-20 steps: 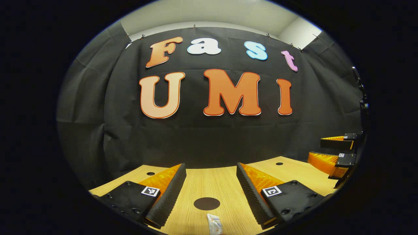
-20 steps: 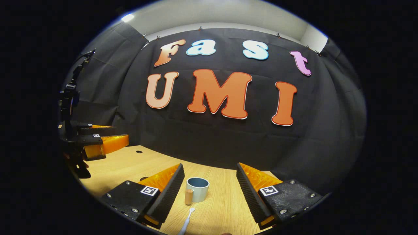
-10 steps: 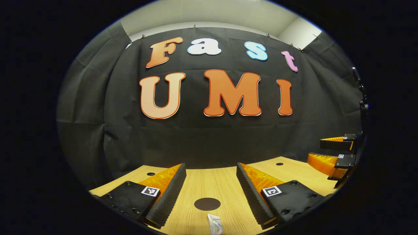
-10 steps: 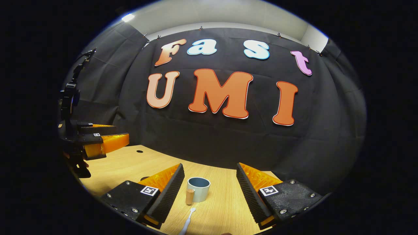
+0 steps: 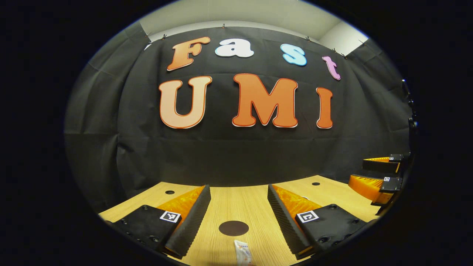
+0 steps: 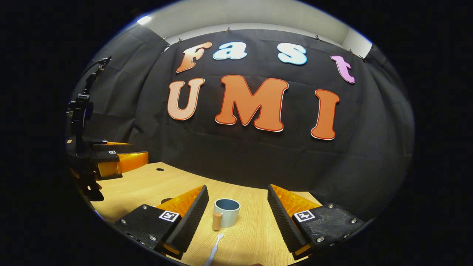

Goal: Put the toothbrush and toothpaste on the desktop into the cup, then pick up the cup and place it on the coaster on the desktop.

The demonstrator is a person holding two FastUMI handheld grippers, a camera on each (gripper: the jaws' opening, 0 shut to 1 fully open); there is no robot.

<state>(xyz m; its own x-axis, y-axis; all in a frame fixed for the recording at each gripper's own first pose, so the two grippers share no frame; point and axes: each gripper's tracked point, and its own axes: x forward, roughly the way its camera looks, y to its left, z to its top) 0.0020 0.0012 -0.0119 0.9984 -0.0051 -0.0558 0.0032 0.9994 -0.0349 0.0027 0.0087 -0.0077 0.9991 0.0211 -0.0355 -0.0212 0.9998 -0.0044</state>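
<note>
In the left gripper view my left gripper is open above the wooden desktop. A dark round coaster lies between its fingers, and the white end of a toothpaste tube sits just nearer at the bottom edge. In the right gripper view my right gripper is open as well. A pale blue cup with a wooden handle stands between its fingers, and a white toothbrush lies in front of the cup. Neither gripper touches anything.
The other gripper shows at the right edge of the left gripper view and at the left of the right gripper view. Small round holes mark the desktop. The black cloth wall stands just behind the desk.
Both views have tipped up slightly, so the wall sits a little higher in them. The cup, toothbrush, toothpaste and coaster stay where they were.
</note>
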